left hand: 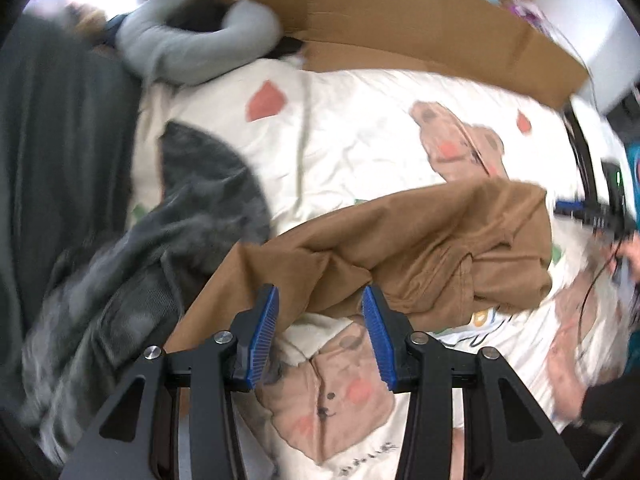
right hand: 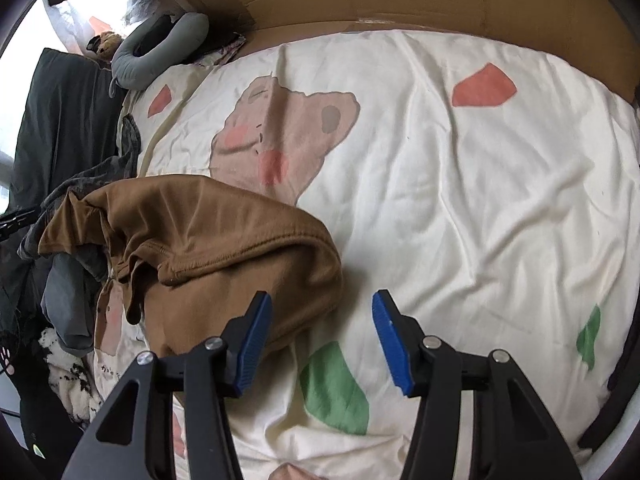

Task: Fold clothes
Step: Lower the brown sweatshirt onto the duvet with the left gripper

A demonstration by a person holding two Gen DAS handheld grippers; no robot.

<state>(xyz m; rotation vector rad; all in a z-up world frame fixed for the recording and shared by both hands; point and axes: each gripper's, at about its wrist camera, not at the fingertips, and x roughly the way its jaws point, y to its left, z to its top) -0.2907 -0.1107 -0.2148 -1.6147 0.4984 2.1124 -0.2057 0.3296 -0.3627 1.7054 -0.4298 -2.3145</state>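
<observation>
A crumpled brown garment [left hand: 432, 248] lies on a cream bedspread with a bear print [left hand: 360, 140]. In the left wrist view my left gripper [left hand: 320, 320] points down at the garment's near edge. Its blue pads stand apart, and the cloth's hem runs just past the fingertips without being pinched. In the right wrist view the same brown garment [right hand: 208, 240] sits at the left. My right gripper [right hand: 320, 320] is open beside the garment's right edge. Its left finger [right hand: 252, 340] hangs over the brown cloth, its right finger over the bare bedspread [right hand: 480, 200].
A heap of dark grey clothes [left hand: 200, 208] lies left of the brown garment, with a dark blanket [left hand: 60, 140] beyond. A grey neck pillow [left hand: 192, 48] and cardboard sheets [left hand: 400, 20] line the bed's far side. More clothes [right hand: 68, 300] pile up at the left edge.
</observation>
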